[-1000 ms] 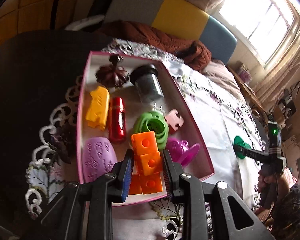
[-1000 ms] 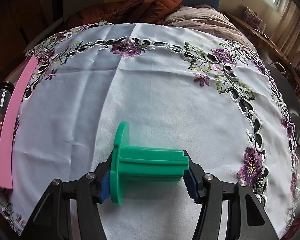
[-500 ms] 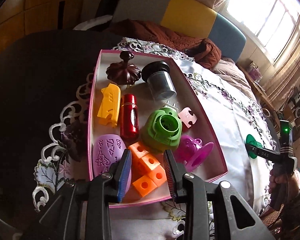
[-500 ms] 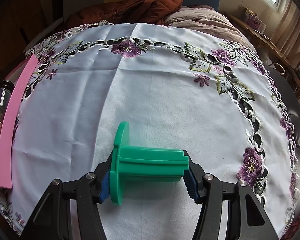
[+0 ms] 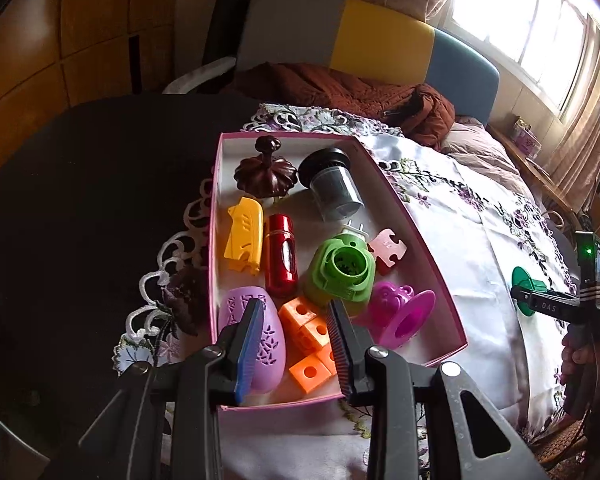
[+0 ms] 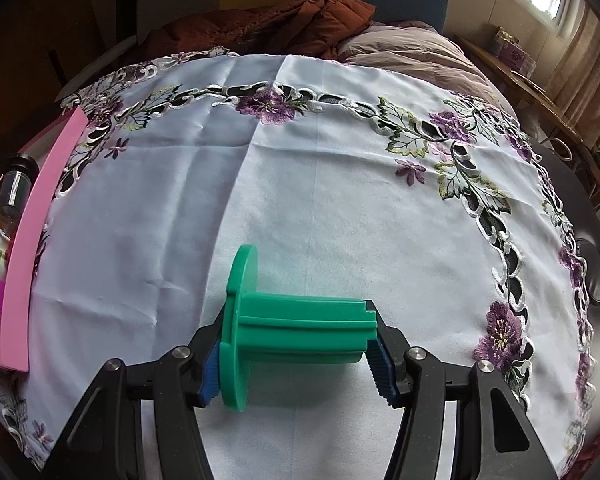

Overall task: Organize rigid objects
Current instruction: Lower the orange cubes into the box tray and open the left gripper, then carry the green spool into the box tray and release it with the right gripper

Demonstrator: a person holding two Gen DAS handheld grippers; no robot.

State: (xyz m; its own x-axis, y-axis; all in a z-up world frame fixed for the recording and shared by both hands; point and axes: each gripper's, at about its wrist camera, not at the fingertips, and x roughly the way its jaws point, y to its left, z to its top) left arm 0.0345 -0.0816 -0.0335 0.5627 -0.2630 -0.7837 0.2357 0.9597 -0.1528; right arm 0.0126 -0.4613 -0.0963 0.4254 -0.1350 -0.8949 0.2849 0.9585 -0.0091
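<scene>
A pink box (image 5: 416, 216) at the cloth's left edge holds orange linked cubes (image 5: 306, 328), a lilac egg shape (image 5: 268, 344), a green plug piece (image 5: 342, 270), a magenta cup (image 5: 400, 312), a red cylinder (image 5: 281, 256), a yellow piece (image 5: 244, 246), a brown lid (image 5: 266, 172) and a dark jar (image 5: 332, 188). My left gripper (image 5: 295, 306) hovers open over the box's near end, and the cubes lie loose below its pads. My right gripper (image 6: 298, 360) is shut on a green flanged spool (image 6: 300, 332) just above the white cloth. The same spool (image 5: 522, 284) shows at the far right in the left wrist view.
The embroidered white cloth (image 6: 340, 184) covers a dark round table (image 5: 80, 200). The box's pink wall (image 6: 32, 232) runs along the left of the right wrist view. A brown jacket (image 5: 340, 88) and chairs stand behind the table. A pink puzzle piece (image 5: 388, 246) lies in the box.
My left gripper let go of the orange cubes, which dropped flat into the box, and it drew up and back with wider jaws. The right gripper and spool stayed still.
</scene>
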